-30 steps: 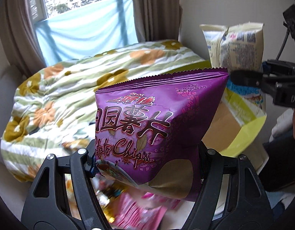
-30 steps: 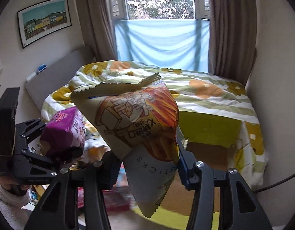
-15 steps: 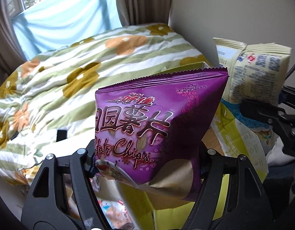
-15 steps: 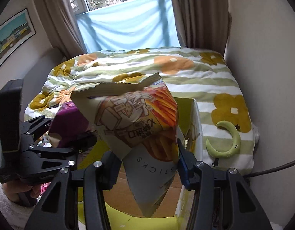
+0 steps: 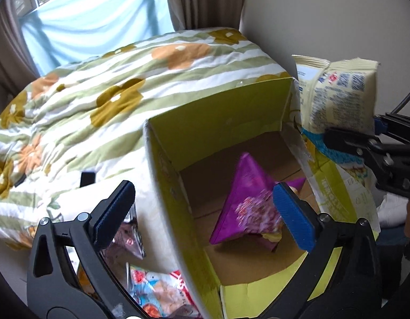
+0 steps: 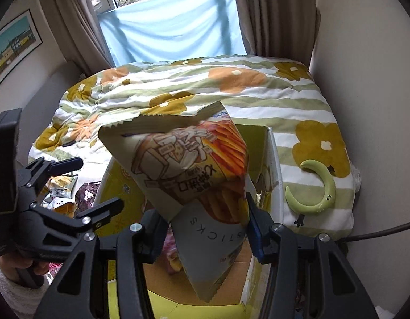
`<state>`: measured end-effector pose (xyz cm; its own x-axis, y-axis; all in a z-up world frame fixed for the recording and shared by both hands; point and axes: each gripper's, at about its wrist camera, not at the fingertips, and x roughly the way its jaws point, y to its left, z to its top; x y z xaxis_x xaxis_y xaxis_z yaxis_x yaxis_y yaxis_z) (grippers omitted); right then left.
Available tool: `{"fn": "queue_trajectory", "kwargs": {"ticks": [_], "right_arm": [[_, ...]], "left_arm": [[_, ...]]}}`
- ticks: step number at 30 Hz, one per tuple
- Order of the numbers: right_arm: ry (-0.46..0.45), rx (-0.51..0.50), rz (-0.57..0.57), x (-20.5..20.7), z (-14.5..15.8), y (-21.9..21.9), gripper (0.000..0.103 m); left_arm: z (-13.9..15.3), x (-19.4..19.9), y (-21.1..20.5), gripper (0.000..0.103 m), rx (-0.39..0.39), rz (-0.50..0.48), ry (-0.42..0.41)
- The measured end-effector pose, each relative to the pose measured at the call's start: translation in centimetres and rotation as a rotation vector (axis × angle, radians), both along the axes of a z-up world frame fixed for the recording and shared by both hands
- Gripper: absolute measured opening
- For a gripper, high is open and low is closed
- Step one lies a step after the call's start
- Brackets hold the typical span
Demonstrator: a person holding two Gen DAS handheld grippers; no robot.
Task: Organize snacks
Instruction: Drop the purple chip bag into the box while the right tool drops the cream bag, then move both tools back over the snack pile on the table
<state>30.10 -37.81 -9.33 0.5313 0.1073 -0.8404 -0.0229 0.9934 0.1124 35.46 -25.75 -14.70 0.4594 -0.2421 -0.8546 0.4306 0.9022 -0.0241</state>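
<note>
Quilt (image 5: 125,85) behind box (image 5: 220,114), loose packets (image 5: 157,289) beside

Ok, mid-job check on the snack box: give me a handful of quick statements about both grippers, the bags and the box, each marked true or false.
1. The purple chip bag lies inside the yellow-green box. True.
2. The left gripper is clamped on the purple chip bag. False: its jaws are opening, spread wide, with the bag below them in the box.
3. The right gripper grips the cream snack-stick bag. True.
4. The cream snack-stick bag rests on the box floor. False: it is held above the open box.
5. More snack packets lie outside the box. True.
6. The green crescent toy is in the box. False: it lies on the floral quilt.
</note>
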Motion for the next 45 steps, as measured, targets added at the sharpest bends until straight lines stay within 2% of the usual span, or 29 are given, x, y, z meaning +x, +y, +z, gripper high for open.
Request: {"fn": "queue_trajectory", "kwargs": {"ticks": [4, 9, 11, 13, 14, 19, 23, 35, 39, 45], "right_arm": [[0.012, -0.005, -0.001, 1.3, -0.4, 0.6, 0.047], [0.048, -0.065, 0.006, 3.2, -1.7, 1.9, 0.049], [0.049, -0.100, 0.000, 3.5, -2.4, 2.1, 0.059], [0.051, -0.111, -0.028, 3.3, -3.1, 1.8, 0.099], [0.048, -0.098, -0.036, 3.0, -3.1, 1.7, 0.102], [0.034, -0.012, -0.051, 0.4, -2.7, 1.0, 0.102], [0.031, -0.023, -0.047, -1.1, -1.7, 1.3, 0.102], [-0.061, -0.011, 0.019, -5.1, 4.0, 2.5, 0.102], [-0.116, -0.006, 0.076, -6.7, 5.5, 3.7, 0.102], [-0.195, -0.031, 0.114, -9.7, 7.3, 6.6, 0.103]], "left_arm": [[0.1, -0.9, 2.2, 0.102, -0.013, 0.023, -0.003], [0.2, -1.2, 4.2, 0.102, -0.017, 0.042, -0.010], [0.1, -1.3, 4.8, 0.102, -0.018, 0.048, -0.006], [0.1, -1.7, 5.3, 0.102, -0.016, 0.045, -0.002], [0.1, -2.0, 5.5, 0.102, -0.009, 0.044, -0.005], [0.1, -3.2, 6.0, 0.102, -0.001, 0.046, -0.004], [0.8, -4.2, 5.9, 0.102, -0.010, 0.045, -0.025], [6.1, -8.8, 6.5, 0.102, -0.038, 0.095, -0.132], [7.8, -11.0, 8.3, 0.102, -0.020, 0.157, -0.165], [9.4, -14.9, 13.6, 0.102, -0.004, 0.247, -0.191]]}}
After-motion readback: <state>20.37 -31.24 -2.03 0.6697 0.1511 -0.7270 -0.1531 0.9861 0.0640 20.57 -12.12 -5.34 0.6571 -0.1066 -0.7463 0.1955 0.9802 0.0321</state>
